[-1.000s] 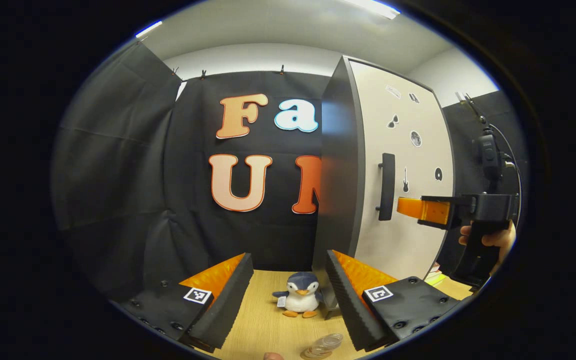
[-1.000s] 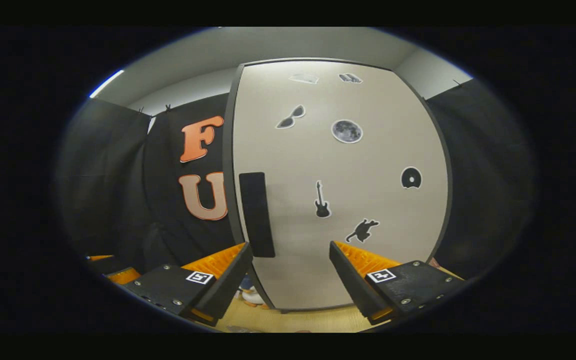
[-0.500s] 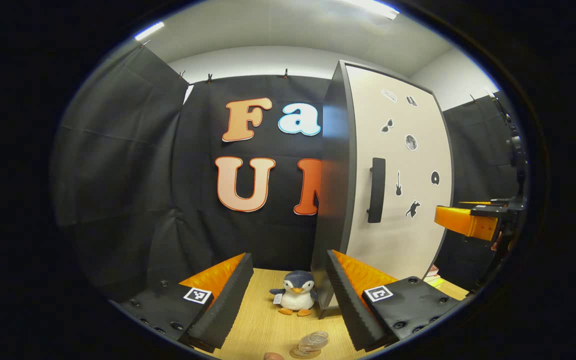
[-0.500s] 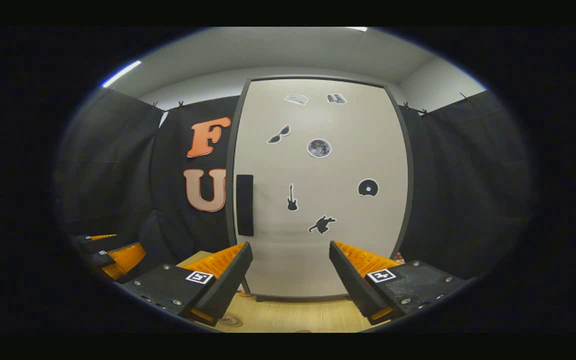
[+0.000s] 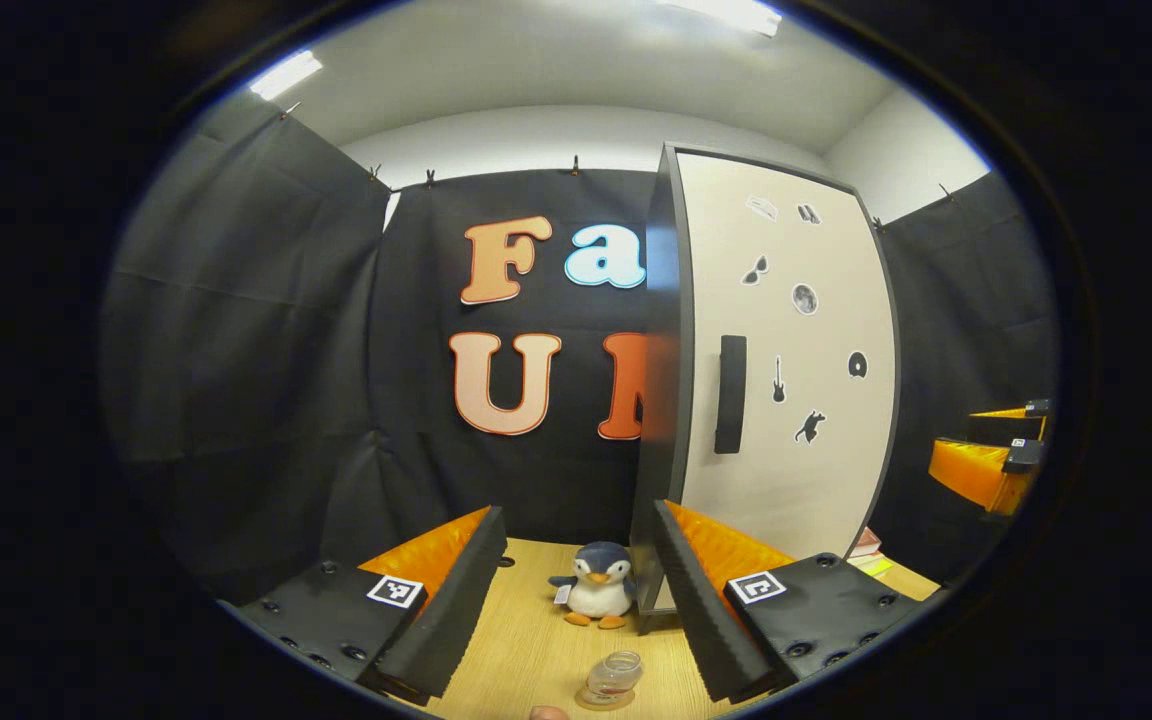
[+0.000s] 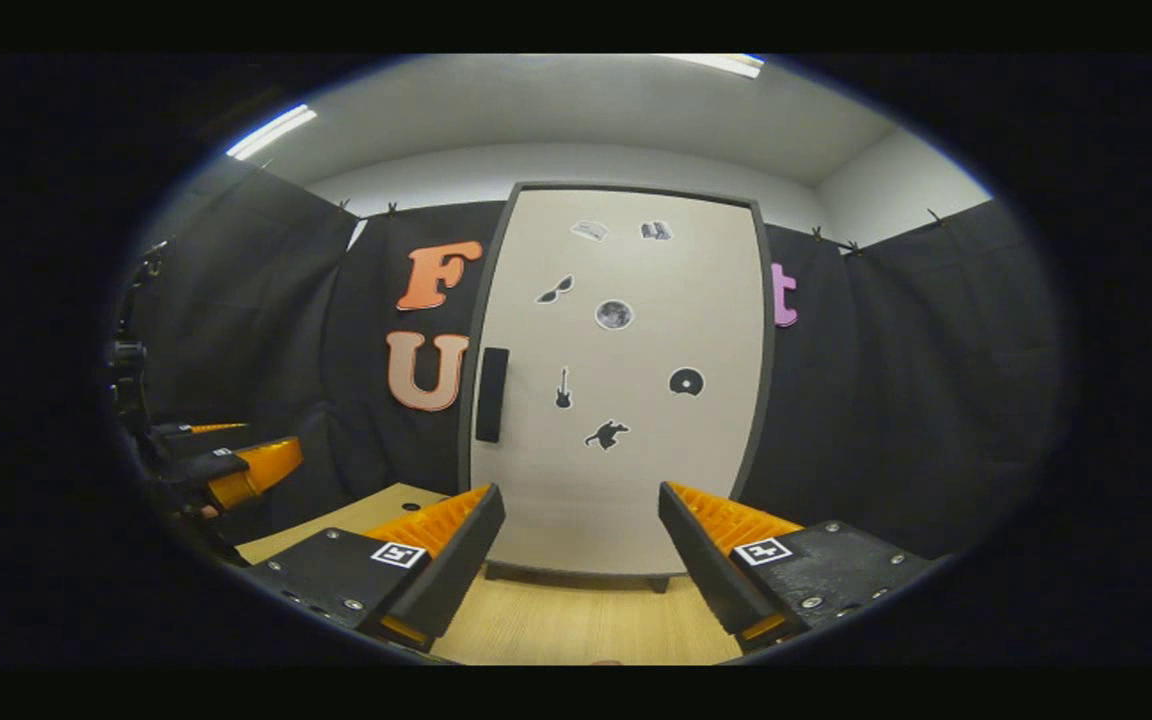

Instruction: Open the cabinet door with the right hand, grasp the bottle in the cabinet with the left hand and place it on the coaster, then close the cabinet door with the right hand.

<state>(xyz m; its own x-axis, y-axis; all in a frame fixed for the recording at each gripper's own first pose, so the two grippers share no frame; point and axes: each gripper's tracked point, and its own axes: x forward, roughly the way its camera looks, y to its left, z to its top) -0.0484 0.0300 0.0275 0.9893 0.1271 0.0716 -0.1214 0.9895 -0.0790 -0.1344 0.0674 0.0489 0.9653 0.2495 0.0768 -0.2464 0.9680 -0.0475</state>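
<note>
Bottle (image 5: 613, 677): one, clear, standing upright on the single round coaster (image 5: 598, 701) at the near edge of the desk (image 5: 526, 640), between the fingers of the left hand-held gripper (image 5: 576, 580) but touched by neither. That gripper's fingers stand wide apart with nothing in them.

One cabinet (image 5: 676, 400) stands on the desk toward its far right part, and its one door (image 6: 616, 390) lies flush in its frame, with one dark upright handle (image 6: 491, 395) near the door's left edge. Seven small stickers are on the door: two at the top, then sunglasses, a moon, a guitar, a disc and an animal shape. One plush penguin (image 5: 596, 590) sits on the desk just beside the cabinet's near left corner.

The right hand-held gripper (image 6: 581, 545) has its fingers spread apart and empty, facing the door from well back.

Compared with a second ago, both cameras have drawn back: the cabinet looks smaller, the right gripper has moved away from the handle toward the edge of the left gripper view, and the bottle sits nearer the middle between the left fingers.
</note>
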